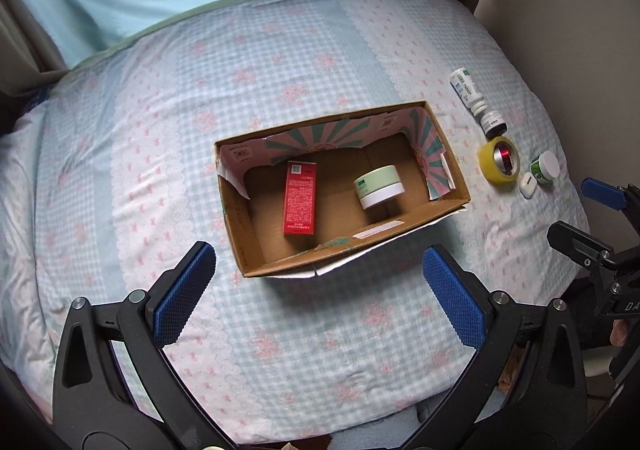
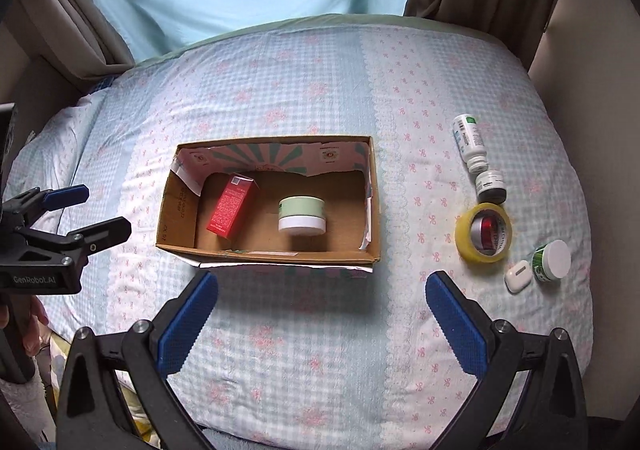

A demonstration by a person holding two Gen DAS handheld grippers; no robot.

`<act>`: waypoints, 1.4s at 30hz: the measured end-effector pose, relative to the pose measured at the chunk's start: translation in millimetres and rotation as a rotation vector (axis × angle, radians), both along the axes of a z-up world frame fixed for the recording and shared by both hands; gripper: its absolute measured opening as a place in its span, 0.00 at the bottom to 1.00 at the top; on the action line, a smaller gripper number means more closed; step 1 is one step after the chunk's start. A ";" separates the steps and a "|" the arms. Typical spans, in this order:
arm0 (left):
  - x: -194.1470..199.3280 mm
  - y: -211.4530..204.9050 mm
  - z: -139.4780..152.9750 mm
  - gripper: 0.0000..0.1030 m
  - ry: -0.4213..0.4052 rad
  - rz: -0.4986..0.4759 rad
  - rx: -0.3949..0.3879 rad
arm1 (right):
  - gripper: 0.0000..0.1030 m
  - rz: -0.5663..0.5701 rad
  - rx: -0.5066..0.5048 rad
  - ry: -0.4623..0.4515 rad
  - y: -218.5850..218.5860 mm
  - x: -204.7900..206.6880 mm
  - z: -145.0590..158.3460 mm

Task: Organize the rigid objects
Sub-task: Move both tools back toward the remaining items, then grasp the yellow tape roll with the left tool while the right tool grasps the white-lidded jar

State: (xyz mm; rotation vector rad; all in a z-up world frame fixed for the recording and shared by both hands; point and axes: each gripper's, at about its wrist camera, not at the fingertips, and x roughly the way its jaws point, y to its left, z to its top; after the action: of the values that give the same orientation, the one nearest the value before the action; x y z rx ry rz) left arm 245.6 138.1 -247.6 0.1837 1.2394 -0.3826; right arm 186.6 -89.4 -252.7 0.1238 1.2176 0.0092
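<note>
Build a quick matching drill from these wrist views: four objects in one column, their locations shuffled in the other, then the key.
Things:
1. red carton
2. green-lidded jar
3. yellow tape roll
4. white earbud case

Places:
A. on the bedspread, between the small dark bottle and the earbud case
B. inside the cardboard box, left part
C. on the bedspread, beside the white-lidded green tub
D. inside the cardboard box, near the middle

Pairs: 1-B, 2-D, 3-A, 4-C
</note>
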 end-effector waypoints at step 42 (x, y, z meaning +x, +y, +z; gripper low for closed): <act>-71.4 -372.1 -202.5 1.00 -0.071 -0.213 -0.013 | 1.00 -0.371 -0.118 -0.108 -338.8 -105.3 -144.0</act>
State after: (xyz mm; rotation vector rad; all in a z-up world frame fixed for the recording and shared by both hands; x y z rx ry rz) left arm 174.2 -234.0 -450.1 0.3177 1.1502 -0.5635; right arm 81.3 -428.1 -396.7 0.2415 1.0701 -0.3747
